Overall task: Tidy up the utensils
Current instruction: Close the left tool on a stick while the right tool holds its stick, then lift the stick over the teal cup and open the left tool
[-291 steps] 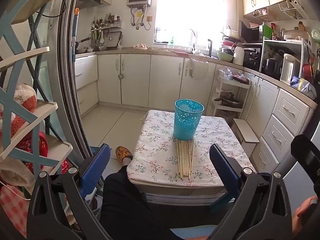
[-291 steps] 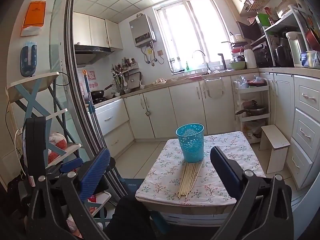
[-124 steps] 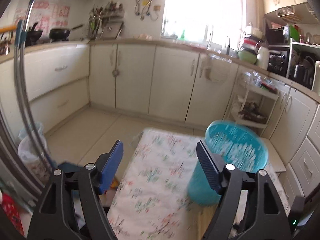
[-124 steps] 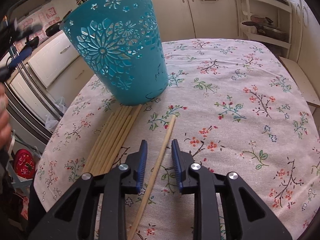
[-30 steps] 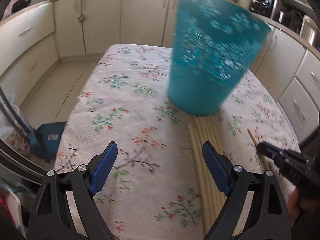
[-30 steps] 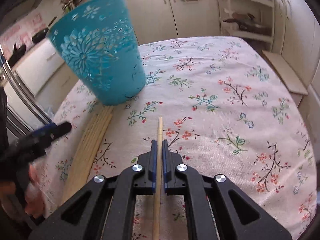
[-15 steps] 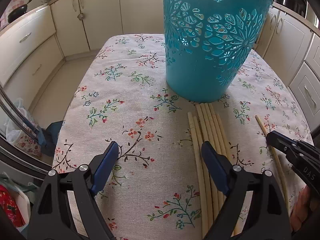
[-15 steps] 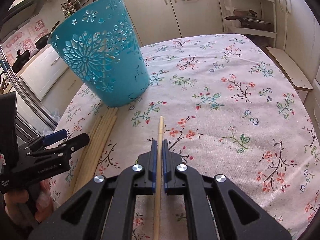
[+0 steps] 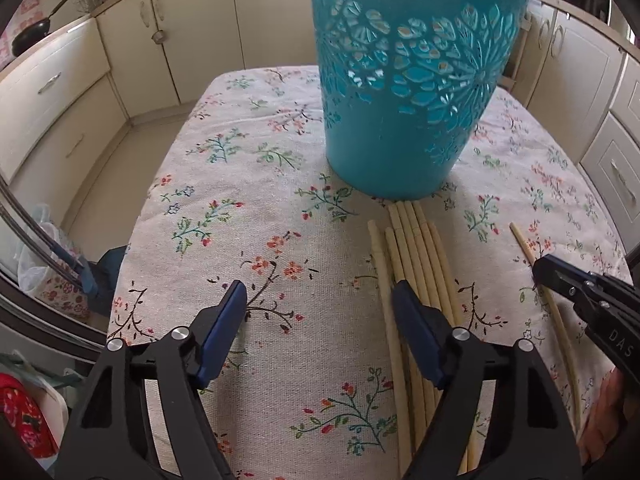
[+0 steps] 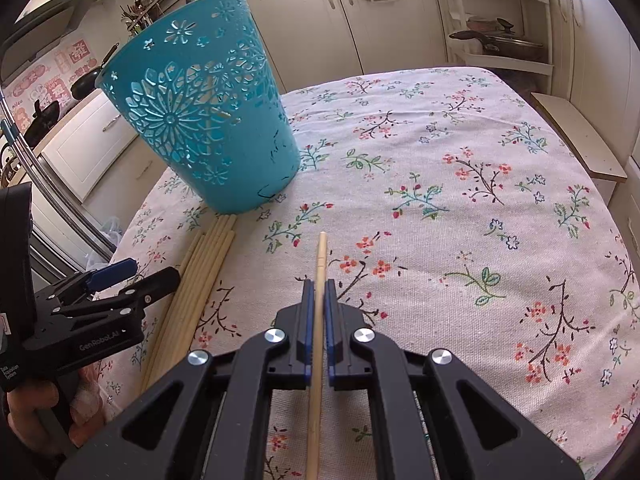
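Observation:
A teal cut-out basket [image 9: 408, 80] stands upright on the floral tablecloth [image 9: 248, 216]; it also shows in the right wrist view [image 10: 200, 108]. A bundle of pale wooden chopsticks [image 9: 412, 248] lies in front of its base, also in the right wrist view [image 10: 200, 264]. My left gripper [image 9: 320, 292] is open and empty, low over the cloth, its right finger over the bundle's left edge. My right gripper [image 10: 316, 284] is shut on a single chopstick [image 10: 320, 252], held just above the cloth to the right of the bundle. That chopstick [image 9: 528, 252] and the right gripper [image 9: 538, 270] show in the left wrist view.
Cream kitchen cabinets [image 9: 188, 28] line the far wall and both sides. A white shelf rack with pans [image 10: 496, 40] stands behind the table on the right. A low wooden stool [image 10: 576, 136] sits beside the table's right edge. The table's left edge drops to the floor [image 9: 100, 184].
My left gripper has moved in lower and closer to the basket and the bundle. My right gripper stays shut on the single chopstick and has lifted it slightly.

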